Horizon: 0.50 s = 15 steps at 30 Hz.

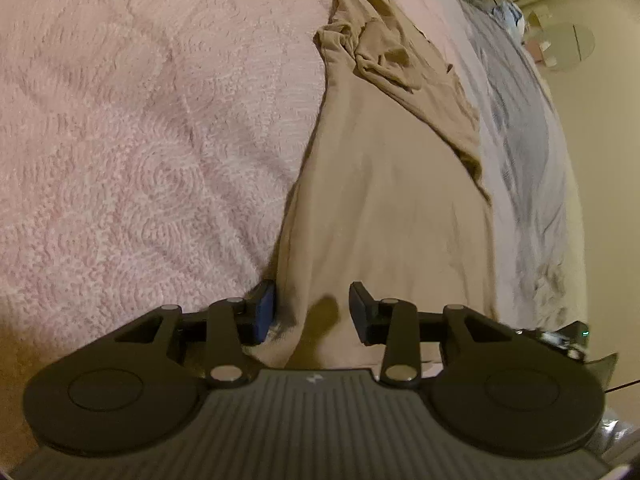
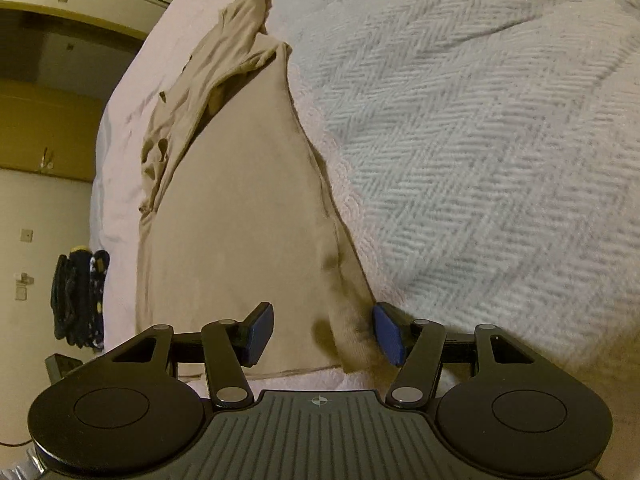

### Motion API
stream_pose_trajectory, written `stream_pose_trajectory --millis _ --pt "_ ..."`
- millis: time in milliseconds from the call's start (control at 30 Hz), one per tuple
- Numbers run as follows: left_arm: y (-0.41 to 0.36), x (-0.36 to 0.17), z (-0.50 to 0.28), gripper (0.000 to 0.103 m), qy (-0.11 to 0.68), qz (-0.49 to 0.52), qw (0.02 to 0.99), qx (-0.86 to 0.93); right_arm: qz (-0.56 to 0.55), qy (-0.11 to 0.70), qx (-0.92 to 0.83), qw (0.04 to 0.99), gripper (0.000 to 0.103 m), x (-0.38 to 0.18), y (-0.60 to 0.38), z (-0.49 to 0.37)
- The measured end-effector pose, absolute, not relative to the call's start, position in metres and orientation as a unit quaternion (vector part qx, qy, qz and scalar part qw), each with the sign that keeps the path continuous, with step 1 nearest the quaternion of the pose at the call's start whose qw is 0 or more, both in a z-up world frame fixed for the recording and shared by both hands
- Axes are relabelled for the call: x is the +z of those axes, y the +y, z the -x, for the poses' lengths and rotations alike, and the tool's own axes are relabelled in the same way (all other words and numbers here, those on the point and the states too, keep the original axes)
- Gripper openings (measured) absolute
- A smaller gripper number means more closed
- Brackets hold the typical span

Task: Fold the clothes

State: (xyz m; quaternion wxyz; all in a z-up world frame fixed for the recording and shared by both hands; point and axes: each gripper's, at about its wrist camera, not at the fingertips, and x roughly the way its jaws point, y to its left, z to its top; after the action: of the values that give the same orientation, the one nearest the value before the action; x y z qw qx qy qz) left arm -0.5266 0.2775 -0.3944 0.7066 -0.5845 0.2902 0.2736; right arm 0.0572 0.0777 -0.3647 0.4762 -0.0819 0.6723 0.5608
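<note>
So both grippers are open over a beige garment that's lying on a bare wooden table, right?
Nearly. The left gripper and right gripper are open over the beige garment, but it lies on a bed covered by a textured bedspread, not on a bare wooden table. The right wrist view shows the woven cover clearly.

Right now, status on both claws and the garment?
Left claw open, right claw open, each astride a near corner. Beige cotton garment mostly flat on pink textured bedspread, far end bunched. Nothing in the way.
</note>
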Motion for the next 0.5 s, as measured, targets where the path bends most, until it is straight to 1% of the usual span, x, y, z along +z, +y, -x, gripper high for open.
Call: stream_pose_trajectory --millis 33,67,100,133,200,267,300,367,400,433,467,500 --pt "0.278 -0.394 0.525 0.034 0.295 0.581 0.710 0.266 0.090 0.670 0.564 0.474 0.036 -0.365 0.081 -0.057" --pt "0.278 -0.394 0.524 0.035 0.304 0.573 0.714 0.263 0.098 0.668 0.567 0.472 0.035 -0.366 0.085 -0.057" --pt "0.279 -0.394 0.524 0.031 0.310 0.568 0.715 0.264 0.107 0.666 0.569 0.471 0.035 -0.366 0.087 -0.057" --pt "0.280 -0.393 0.525 0.030 0.316 0.564 0.715 0.265 0.115 0.663 0.570 0.471 0.035 -0.365 0.088 -0.057" --pt "0.282 -0.394 0.534 0.031 0.305 0.578 0.709 0.267 0.120 0.665 0.566 0.472 0.035 -0.366 0.089 -0.059" --pt "0.281 -0.397 0.537 0.035 0.292 0.590 0.705 0.265 0.117 0.666 0.563 0.474 0.035 -0.368 0.086 -0.059" --pt "0.280 -0.395 0.538 0.034 0.290 0.589 0.707 0.265 0.117 0.665 0.562 0.477 0.035 -0.369 0.085 -0.058" --pt "0.279 -0.390 0.540 0.025 0.285 0.587 0.710 0.264 0.128 0.655 0.567 0.482 0.035 -0.370 0.087 -0.050" --pt "0.279 -0.387 0.541 0.000 0.283 0.586 0.712 0.264 0.134 0.650 0.570 0.485 0.035 -0.370 0.088 -0.046" --pt "0.278 -0.385 0.542 0.001 0.281 0.584 0.714 0.263 0.142 0.647 0.570 0.486 0.011 -0.368 0.087 -0.045" --pt "0.278 -0.382 0.543 0.001 0.279 0.583 0.716 0.263 0.151 0.644 0.570 0.487 0.004 -0.366 0.086 -0.045" --pt "0.277 -0.380 0.544 0.001 0.276 0.582 0.718 0.263 0.152 0.643 0.570 0.487 0.004 -0.364 0.085 -0.047"
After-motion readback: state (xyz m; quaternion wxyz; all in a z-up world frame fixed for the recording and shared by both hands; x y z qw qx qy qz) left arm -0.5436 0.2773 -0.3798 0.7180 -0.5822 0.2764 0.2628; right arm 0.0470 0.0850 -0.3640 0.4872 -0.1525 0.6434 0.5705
